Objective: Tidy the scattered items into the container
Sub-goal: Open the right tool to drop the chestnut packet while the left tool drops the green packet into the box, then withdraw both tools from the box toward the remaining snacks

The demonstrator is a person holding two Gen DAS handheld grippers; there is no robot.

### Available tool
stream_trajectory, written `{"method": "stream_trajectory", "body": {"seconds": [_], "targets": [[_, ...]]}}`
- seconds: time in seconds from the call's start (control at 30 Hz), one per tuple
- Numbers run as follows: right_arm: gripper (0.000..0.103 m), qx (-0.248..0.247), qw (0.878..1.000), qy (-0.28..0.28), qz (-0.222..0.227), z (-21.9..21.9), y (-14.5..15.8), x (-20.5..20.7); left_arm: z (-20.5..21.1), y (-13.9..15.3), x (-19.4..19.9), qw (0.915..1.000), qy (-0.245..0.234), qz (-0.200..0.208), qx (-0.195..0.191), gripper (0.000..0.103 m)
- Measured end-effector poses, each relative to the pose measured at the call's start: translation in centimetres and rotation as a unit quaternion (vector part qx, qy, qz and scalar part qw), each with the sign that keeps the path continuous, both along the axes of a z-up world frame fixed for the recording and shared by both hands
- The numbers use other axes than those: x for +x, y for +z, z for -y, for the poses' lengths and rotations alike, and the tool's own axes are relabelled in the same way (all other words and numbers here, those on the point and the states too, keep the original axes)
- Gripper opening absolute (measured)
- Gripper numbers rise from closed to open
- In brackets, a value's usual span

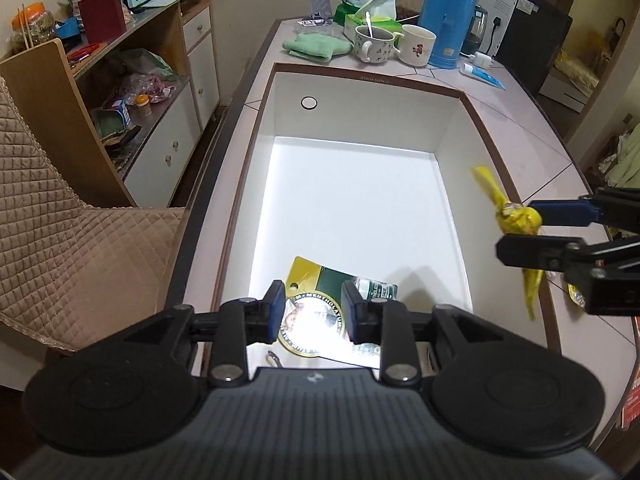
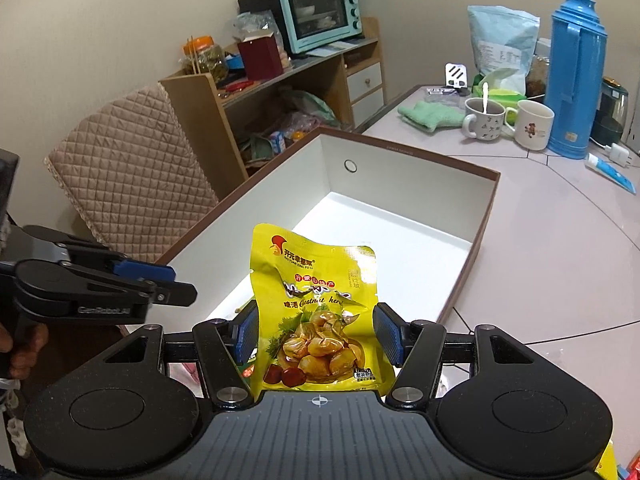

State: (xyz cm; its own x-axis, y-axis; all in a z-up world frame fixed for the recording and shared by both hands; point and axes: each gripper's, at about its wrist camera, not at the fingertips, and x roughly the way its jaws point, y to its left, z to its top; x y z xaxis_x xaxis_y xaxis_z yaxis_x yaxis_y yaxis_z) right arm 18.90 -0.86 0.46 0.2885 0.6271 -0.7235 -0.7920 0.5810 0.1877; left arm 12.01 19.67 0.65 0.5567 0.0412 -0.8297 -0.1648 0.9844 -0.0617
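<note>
A white box with a brown rim (image 1: 476, 120) (image 2: 494, 200) lies lengthwise on the pale table. On its floor at the near end is a green and yellow Mentholatum card pack (image 1: 320, 320). My left gripper (image 1: 314, 312) (image 2: 180, 282) hovers just above the pack, open, with nothing between its fingers. My right gripper (image 2: 316, 336) (image 1: 518, 230) is shut on a yellow chestnut snack packet (image 2: 316, 280) (image 1: 516, 216). It holds the packet upright in the air over the box's right rim.
At the table's far end stand two mugs (image 1: 374, 42), a blue thermos (image 1: 452, 8), a green cloth (image 1: 316, 46) and a blue tube (image 1: 482, 74). A quilted chair (image 1: 60, 220) and a shelf unit (image 1: 152, 92) stand left of the table. Another small yellow packet (image 1: 576, 296) lies right of the box.
</note>
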Motion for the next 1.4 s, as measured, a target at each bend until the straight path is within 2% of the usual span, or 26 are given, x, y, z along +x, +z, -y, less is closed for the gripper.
{"method": "stream_trajectory", "body": {"seconds": [0.5, 0.57, 0.63, 0.67, 0.87, 1.07, 1.23, 1.4], "targets": [[0.060, -0.035, 0.999, -0.008, 0.014, -1.9, -2.3, 1.5, -0.5, 0.2, 1.1, 0.9996, -0.015, -0.008, 0.022, 0.029], [0.066, -0.037, 0.999, -0.009, 0.022, -2.2, -2.3, 1.6, -0.6, 0.1, 1.3, 0.9995, -0.017, -0.009, 0.023, 0.029], [0.082, -0.032, 0.999, -0.014, 0.035, -2.2, -2.2, 1.6, -0.6, 0.0, 1.5, 0.9995, -0.019, -0.010, 0.024, 0.029], [0.084, -0.028, 0.999, -0.017, 0.042, -2.2, -2.0, 1.5, -0.6, 0.0, 1.6, 0.9995, -0.020, -0.010, 0.024, 0.029], [0.084, -0.018, 0.999, -0.031, 0.026, -1.2, -0.7, 1.8, -0.6, 0.1, 1.7, 0.9992, -0.024, -0.012, 0.029, 0.032], [0.085, -0.054, 0.998, -0.029, -0.023, 0.6, 0.1, 0.8, -0.2, 0.6, 0.9, 0.9987, -0.030, -0.016, 0.039, 0.039], [0.085, -0.084, 0.995, -0.026, -0.037, 1.3, 0.3, -1.3, 0.7, 1.3, -0.1, 0.9977, -0.037, -0.019, 0.053, 0.051], [0.085, -0.088, 0.995, -0.024, -0.044, 1.6, 0.5, -2.9, 1.8, 1.7, -1.4, 0.9962, -0.048, -0.023, 0.069, 0.060]]}}
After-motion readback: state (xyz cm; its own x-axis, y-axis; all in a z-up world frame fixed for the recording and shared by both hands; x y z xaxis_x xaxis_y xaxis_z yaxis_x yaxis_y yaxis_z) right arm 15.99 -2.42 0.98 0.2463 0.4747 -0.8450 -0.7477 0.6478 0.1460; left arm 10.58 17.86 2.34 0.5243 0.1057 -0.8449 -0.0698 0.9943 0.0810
